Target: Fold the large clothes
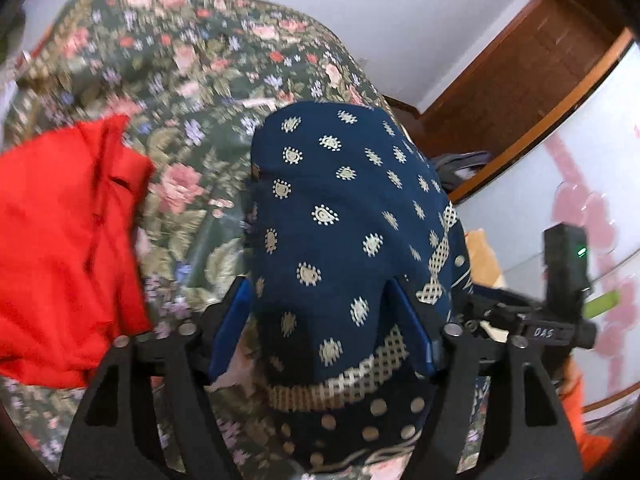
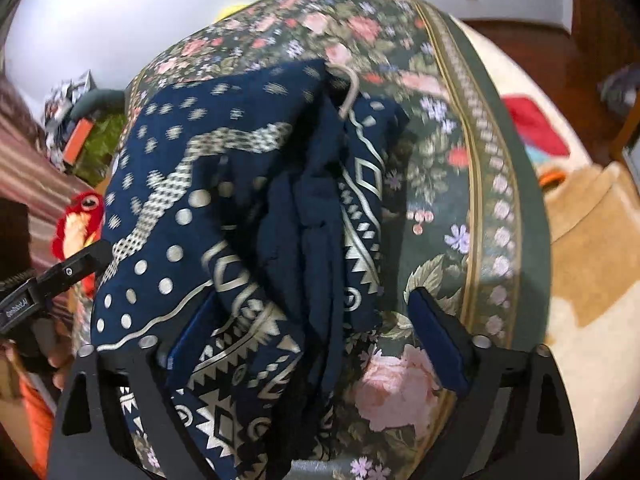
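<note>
A navy garment [image 1: 340,232] with cream dots and lattice bands lies bunched on a floral bedspread [image 1: 180,80]. In the left wrist view my left gripper [image 1: 320,320] is open, its blue fingers [image 1: 232,328] straddling the garment's near fold. In the right wrist view the same garment [image 2: 248,216] lies in a folded heap with a wire hanger hook [image 2: 352,88] poking out at its far end. My right gripper [image 2: 316,336] is open, its left finger [image 2: 188,332] against the cloth and its right finger [image 2: 436,336] over bare bedspread [image 2: 440,152].
A red shirt [image 1: 60,240] lies on the bed at the left. The other gripper's body [image 1: 564,280] shows at the right of the left wrist view. A red plush toy [image 2: 78,220] sits off the bed's left; a tan rug [image 2: 592,220] lies on the floor right.
</note>
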`<state>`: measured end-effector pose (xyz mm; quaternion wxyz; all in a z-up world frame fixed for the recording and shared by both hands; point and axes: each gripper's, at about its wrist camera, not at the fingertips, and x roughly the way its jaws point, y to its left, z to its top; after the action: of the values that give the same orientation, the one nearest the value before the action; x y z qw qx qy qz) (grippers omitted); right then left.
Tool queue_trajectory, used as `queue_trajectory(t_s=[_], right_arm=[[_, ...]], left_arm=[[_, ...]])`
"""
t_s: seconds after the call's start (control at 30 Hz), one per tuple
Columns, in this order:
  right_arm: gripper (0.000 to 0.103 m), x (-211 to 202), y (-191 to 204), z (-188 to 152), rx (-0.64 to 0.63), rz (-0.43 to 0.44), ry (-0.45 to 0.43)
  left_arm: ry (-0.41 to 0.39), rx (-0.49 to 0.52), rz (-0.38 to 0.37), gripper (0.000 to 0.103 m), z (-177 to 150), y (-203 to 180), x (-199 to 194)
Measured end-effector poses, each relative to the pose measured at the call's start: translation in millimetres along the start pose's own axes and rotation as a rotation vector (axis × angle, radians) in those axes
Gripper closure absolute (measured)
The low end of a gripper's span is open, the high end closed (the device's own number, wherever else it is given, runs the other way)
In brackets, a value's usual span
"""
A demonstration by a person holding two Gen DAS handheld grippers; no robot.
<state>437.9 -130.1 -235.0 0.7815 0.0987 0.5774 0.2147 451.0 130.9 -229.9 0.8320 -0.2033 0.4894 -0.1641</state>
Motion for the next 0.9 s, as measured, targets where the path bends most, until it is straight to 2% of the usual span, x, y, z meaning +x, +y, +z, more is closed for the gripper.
queue_trajectory(t_s=[0.2, 0.5, 0.57, 0.63, 0.67, 0.7, 0.77, 0.83, 0.9], right_arm=[[0.003, 14, -12, 2, 0.036, 0.084, 0.026], [0.004, 19, -8, 5, 0.023, 0.153, -0.014], [0.018, 19, -7, 5, 0.021, 0.186, -0.023], [0.023, 17, -6, 5, 0.033, 0.196, -0.03], [0.033, 15, -6, 4, 0.033, 0.205, -0.032], [0.037, 13, -5, 4, 0.032, 0.212, -0.036], [0.055, 5, -1, 3, 0.023, 0.202, -0.052], [0.065, -1, 4, 4, 0.016, 0.192, -0.065], [0.069, -6, 7, 5, 0.022, 0.192, -0.064]], left_arm=[[0.04, -0.089, -0.125, 0.017, 8, 14, 21], [0.089, -0.179, -0.234, 0.014, 17, 28, 44], [0.093, -0.196, -0.248, 0.014, 18, 30, 47], [0.088, -0.197, -0.248, 0.015, 18, 29, 47], [0.086, -0.193, -0.248, 0.016, 18, 28, 46], [0.08, -0.186, -0.243, 0.019, 18, 26, 44], [0.073, -0.183, -0.243, 0.025, 15, 24, 39], [0.061, -0.174, -0.244, 0.031, 12, 18, 31], [0.048, -0.155, -0.249, 0.038, 10, 13, 23]])
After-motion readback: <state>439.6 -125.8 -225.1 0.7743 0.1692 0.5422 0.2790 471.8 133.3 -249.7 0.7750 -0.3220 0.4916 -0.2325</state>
